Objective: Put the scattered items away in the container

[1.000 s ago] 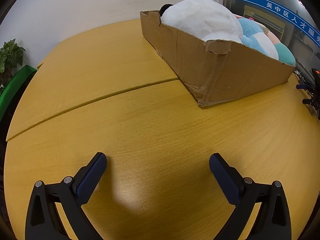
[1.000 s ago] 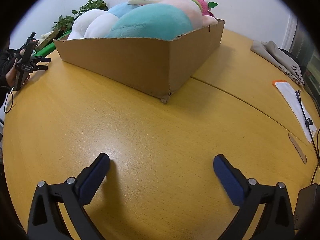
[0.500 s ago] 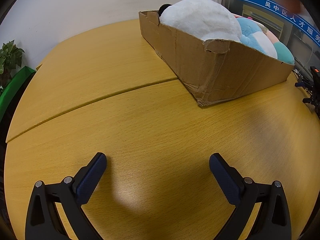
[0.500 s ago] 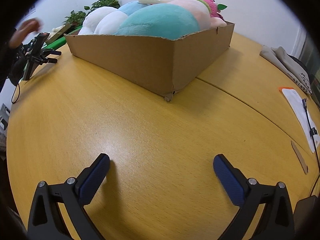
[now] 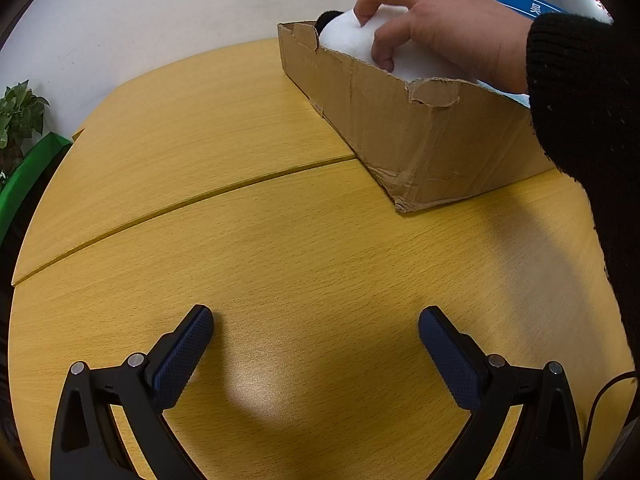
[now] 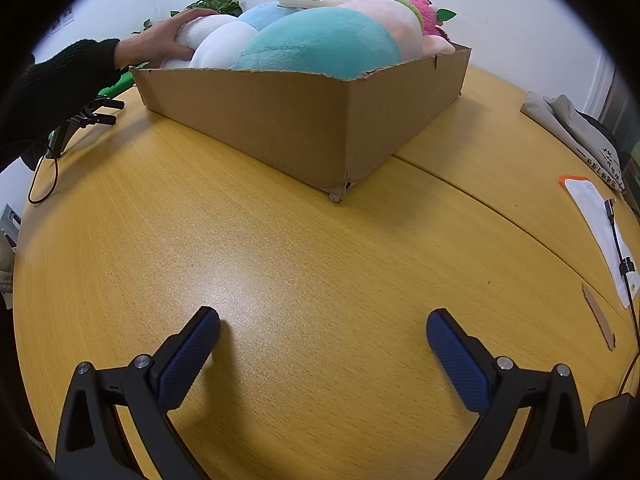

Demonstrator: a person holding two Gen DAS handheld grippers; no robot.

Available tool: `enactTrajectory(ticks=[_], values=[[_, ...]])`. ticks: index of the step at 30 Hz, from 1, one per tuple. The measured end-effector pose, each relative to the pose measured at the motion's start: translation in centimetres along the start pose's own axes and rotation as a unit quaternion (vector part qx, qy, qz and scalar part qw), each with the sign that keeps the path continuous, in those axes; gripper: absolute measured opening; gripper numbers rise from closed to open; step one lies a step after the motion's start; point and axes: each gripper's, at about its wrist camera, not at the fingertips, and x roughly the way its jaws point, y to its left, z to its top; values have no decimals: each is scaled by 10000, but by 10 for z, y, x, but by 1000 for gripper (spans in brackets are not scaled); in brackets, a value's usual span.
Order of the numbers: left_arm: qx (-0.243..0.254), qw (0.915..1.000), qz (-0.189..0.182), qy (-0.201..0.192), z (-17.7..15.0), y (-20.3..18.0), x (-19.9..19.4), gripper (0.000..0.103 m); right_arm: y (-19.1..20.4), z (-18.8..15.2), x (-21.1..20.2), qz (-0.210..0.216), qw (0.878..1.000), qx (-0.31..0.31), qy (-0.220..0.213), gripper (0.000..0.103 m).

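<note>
A cardboard box [image 5: 420, 132] stands on the wooden table [image 5: 280, 248], packed with plush toys. In the right wrist view the box [image 6: 304, 120] holds a teal plush [image 6: 320, 40], a white plush [image 6: 224, 44], a pink plush [image 6: 388, 16] and a pink-and-green toy [image 6: 428, 16]. A bare hand [image 5: 436, 24] in a black sleeve rests on the white plush [image 5: 352, 36]; it also shows in the right wrist view [image 6: 160, 40]. My left gripper [image 5: 316, 332] is open and empty, low over the table. My right gripper [image 6: 324, 332] is open and empty, also short of the box.
A green plant [image 5: 18, 116] stands past the table's left edge. A black gripper device with a cable [image 6: 80, 124] lies left of the box. At the right lie folded cloth [image 6: 576, 128], a white sheet with a cable [image 6: 604, 228] and a cardboard strip [image 6: 598, 316].
A hand in a black sleeve has reached in and now rests on the white plush in the box. Both grippers stay open and nearly still.
</note>
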Motion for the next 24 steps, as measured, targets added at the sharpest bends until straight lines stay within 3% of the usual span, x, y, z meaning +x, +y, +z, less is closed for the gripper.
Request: enactTrajectory(ticks=[24], values=[[0, 10000, 7, 2, 2, -2, -1, 103, 1, 1, 0, -4, 10000, 6, -4, 103]])
